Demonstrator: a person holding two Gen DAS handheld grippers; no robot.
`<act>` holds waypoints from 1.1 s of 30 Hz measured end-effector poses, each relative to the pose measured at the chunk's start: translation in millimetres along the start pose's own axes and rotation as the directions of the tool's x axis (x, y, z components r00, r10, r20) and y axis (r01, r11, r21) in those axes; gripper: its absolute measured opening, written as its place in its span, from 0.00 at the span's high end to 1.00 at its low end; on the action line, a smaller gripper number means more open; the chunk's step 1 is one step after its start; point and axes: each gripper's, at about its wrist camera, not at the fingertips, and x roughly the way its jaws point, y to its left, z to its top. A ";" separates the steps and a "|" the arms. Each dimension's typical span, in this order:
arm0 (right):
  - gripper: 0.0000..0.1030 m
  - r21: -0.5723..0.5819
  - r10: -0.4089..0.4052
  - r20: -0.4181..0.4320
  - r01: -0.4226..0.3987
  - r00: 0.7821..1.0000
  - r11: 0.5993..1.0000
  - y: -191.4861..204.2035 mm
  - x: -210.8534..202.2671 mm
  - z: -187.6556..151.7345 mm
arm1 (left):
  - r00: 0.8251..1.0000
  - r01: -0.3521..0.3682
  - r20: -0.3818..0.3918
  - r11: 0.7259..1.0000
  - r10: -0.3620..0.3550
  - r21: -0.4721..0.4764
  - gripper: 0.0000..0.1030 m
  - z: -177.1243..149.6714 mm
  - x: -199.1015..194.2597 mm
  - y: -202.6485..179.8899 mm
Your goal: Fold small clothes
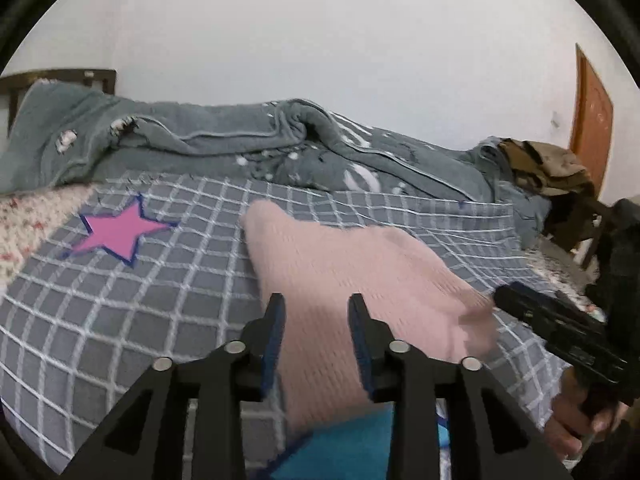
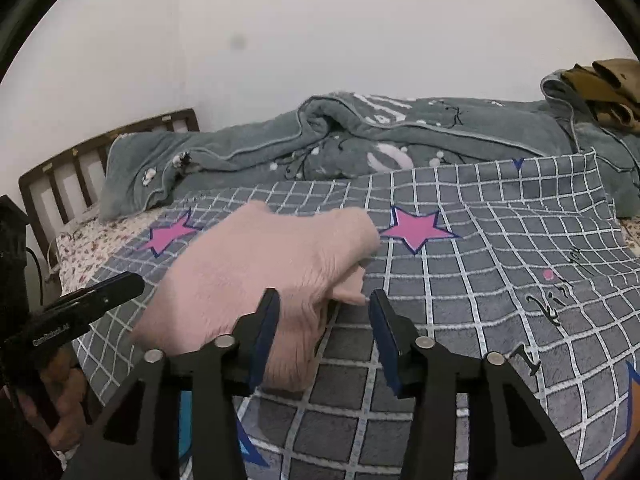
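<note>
A small pink knitted garment [image 1: 344,276] lies bunched on a grey checked bedcover with pink stars [image 1: 120,300]. My left gripper [image 1: 316,304] is open, its fingers hovering over the garment's near part without closing on it. In the right wrist view the same garment [image 2: 256,272] lies left of centre. My right gripper [image 2: 322,300] is open just above the garment's right edge, holding nothing. The right gripper shows at the right of the left wrist view [image 1: 560,332]; the left gripper shows at the left of the right wrist view [image 2: 80,308].
A rumpled grey-green blanket [image 1: 224,140] lies along the far side of the bed by the white wall. Brown clothes [image 1: 548,168] sit on it at the right. A wooden headboard [image 2: 80,160] stands at the left. A brown door [image 1: 592,120] is at the far right.
</note>
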 end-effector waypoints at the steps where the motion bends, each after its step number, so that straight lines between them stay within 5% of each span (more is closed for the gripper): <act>1: 0.44 -0.002 -0.001 0.006 0.001 1.000 1.000 -0.2 0.8 3.0 | 1.000 -0.020 -0.002 1.000 0.020 -0.011 0.59 7.0 3.8 3.4; 5: 0.41 -0.027 -0.028 -0.012 0.027 1.000 0.999 -1.1 15.2 27.9 | 0.999 -0.030 -0.041 0.997 0.027 -0.065 0.58 41.3 22.3 16.5; 11: 0.40 0.031 0.033 -0.178 -0.028 0.984 0.999 -5.2 71.2 50.3 | 0.999 -0.051 0.008 0.992 0.052 -0.113 0.54 67.2 47.1 33.3; 15: 0.65 0.127 0.081 -0.244 -0.051 0.966 0.991 -17.1 97.1 24.5 | 0.998 -0.050 -0.050 0.989 0.044 -0.136 0.54 46.4 68.0 45.7; 16: 0.77 0.168 0.111 -0.220 -0.074 0.969 0.983 -21.0 96.3 16.7 | 0.995 -0.075 -0.077 0.992 0.067 -0.106 0.54 41.5 73.7 46.0; 18: 0.86 0.161 0.123 -0.160 -0.097 0.979 0.982 -17.5 82.6 17.2 | 0.993 -0.090 -0.090 0.991 0.081 -0.096 0.54 38.9 74.7 47.3; 21: 0.87 0.123 0.133 -0.028 -0.129 0.991 0.984 -14.0 54.4 28.7 | 0.997 -0.027 -0.075 0.991 0.017 -0.127 0.54 39.0 67.8 48.7; 25: 0.87 0.194 0.049 -0.219 -0.005 0.975 0.981 -23.8 96.8 3.4 | 0.993 0.010 -0.116 0.991 -0.026 -0.135 0.54 39.0 74.2 42.1; 33: 0.77 0.086 0.010 -0.164 0.004 0.986 0.996 -7.2 80.4 19.8 | 0.984 -0.006 -0.175 0.990 -0.019 -0.140 0.54 35.1 85.6 30.0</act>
